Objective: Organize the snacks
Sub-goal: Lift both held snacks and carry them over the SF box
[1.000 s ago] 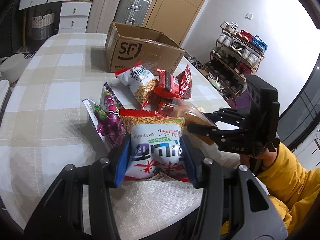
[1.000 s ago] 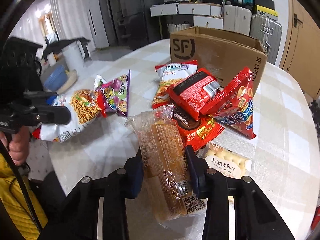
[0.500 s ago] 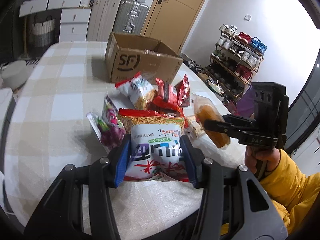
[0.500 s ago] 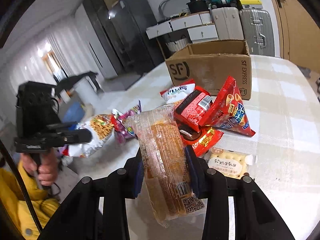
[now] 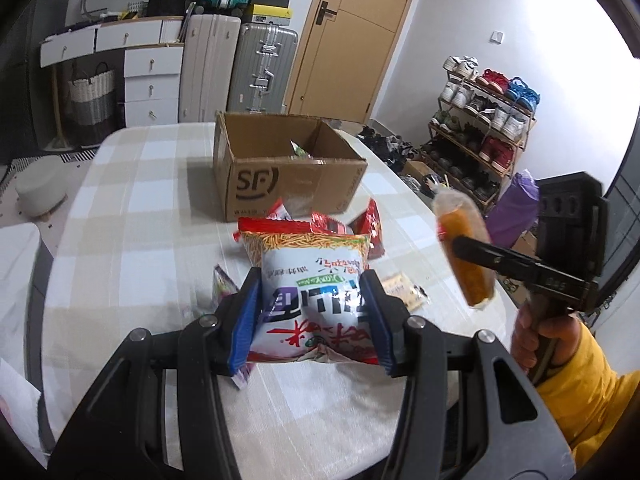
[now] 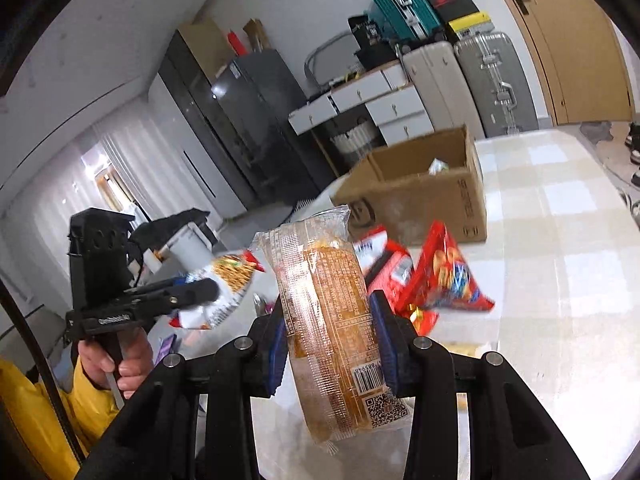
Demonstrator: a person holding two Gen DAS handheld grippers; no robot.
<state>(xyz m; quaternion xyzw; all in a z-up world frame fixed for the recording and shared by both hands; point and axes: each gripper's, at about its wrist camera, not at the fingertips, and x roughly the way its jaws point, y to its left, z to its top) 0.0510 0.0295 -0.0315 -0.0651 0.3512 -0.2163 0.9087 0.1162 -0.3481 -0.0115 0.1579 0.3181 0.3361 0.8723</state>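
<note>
My left gripper [image 5: 310, 314] is shut on a white and red noodle-snack bag [image 5: 308, 292], held above the checked table. That bag [image 6: 224, 286] and the left gripper [image 6: 196, 294] also show at the left of the right wrist view. My right gripper [image 6: 332, 344] is shut on a long clear-wrapped bread loaf [image 6: 328, 320], lifted off the table. In the left wrist view the loaf [image 5: 466, 256] hangs at the right in the right gripper [image 5: 460, 245]. An open SF cardboard box [image 5: 280, 168] stands beyond, with a packet inside.
Red snack packs [image 6: 444, 276] lie in front of the box [image 6: 424, 196], and a pale biscuit pack [image 5: 400, 288] and a purple bag [image 5: 224, 286] lie on the table [image 5: 132, 208]. Suitcases and drawers stand behind; a shoe rack [image 5: 484, 120] stands to the right.
Both grippers have risen off the table with their snacks. The bread loaf has swung upright and the right gripper has rolled; the box's inside has come into sight.
</note>
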